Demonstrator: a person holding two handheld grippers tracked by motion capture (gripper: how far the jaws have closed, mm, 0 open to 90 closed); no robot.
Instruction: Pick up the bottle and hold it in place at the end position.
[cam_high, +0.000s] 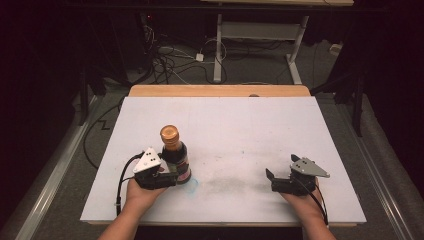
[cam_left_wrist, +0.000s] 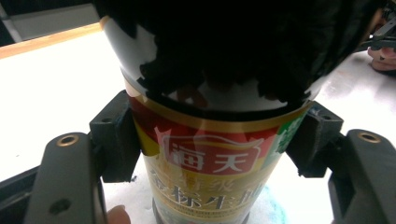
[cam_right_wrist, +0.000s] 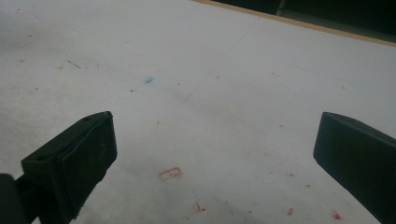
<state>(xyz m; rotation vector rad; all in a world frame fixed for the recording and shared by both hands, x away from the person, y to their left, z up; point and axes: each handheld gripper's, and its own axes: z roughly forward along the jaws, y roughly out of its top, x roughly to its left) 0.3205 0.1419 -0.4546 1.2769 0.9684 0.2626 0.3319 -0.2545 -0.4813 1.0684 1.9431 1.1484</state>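
Observation:
A dark sauce bottle (cam_high: 177, 159) with a gold cap (cam_high: 169, 132) stands upright on the white table top (cam_high: 240, 125), left of the middle and near the front. My left gripper (cam_high: 169, 179) holds it low on the body, from the person's side. In the left gripper view the bottle's red and gold label (cam_left_wrist: 210, 163) sits between the two pads (cam_left_wrist: 116, 140), which press on both sides. My right gripper (cam_high: 274, 181) rests open near the front right, apart from the bottle. Its jaws stand wide over bare table (cam_right_wrist: 215, 149) with nothing between them.
A blue smudge (cam_high: 194, 186) marks the table by the bottle's base, and small red specks (cam_right_wrist: 170, 173) dot the surface under the right gripper. A wooden strip (cam_high: 220, 90) runs along the far edge. Beyond it, cables (cam_high: 170, 60) and a desk frame (cam_high: 260, 35) stand on the floor.

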